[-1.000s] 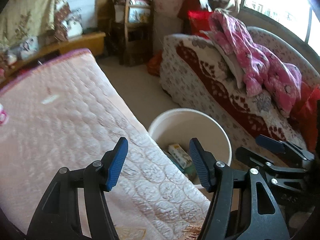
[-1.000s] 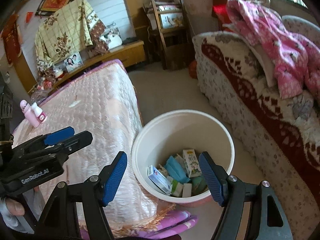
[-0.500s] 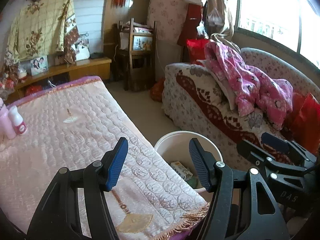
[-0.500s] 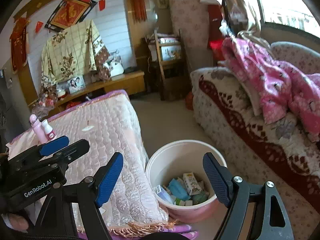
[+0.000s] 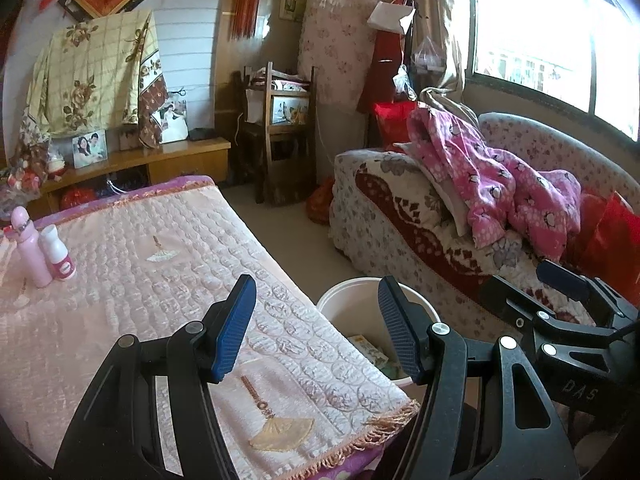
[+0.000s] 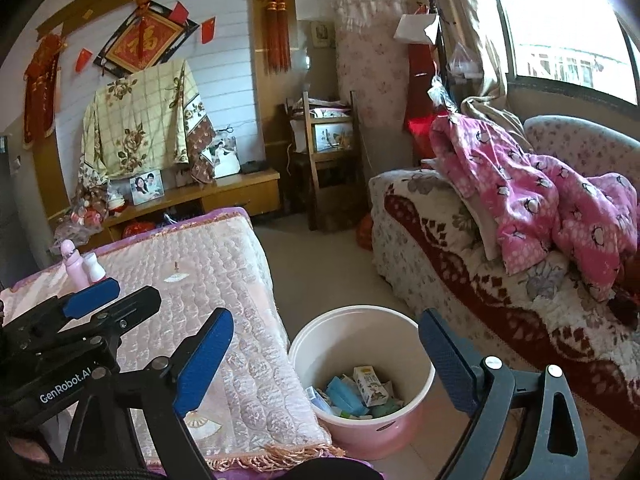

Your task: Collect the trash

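Observation:
A pink-and-white bucket [image 6: 400, 332] stands on the floor between the covered table and the sofa; it also shows in the left wrist view [image 5: 348, 300]. It holds several pieces of trash, among them a small milk carton [image 6: 370, 384] and blue wrappers [image 6: 340, 394]. My left gripper [image 5: 316, 330] is open and empty, above the table's near corner and the bucket's edge. My right gripper [image 6: 326, 360] is open and empty, high above the bucket. Each gripper shows at the edge of the other's view.
The table with a pink quilted cloth [image 5: 140, 272] fills the left. Two pink bottles [image 5: 42, 252] stand at its far left. A sofa [image 6: 480, 280] with a pink garment [image 6: 540, 200] is on the right. A wooden cabinet and a chair stand at the back.
Both grippers have risen and pulled back from the bucket, so it looks smaller and lower. More of the room and back wall shows. Both stay open and empty.

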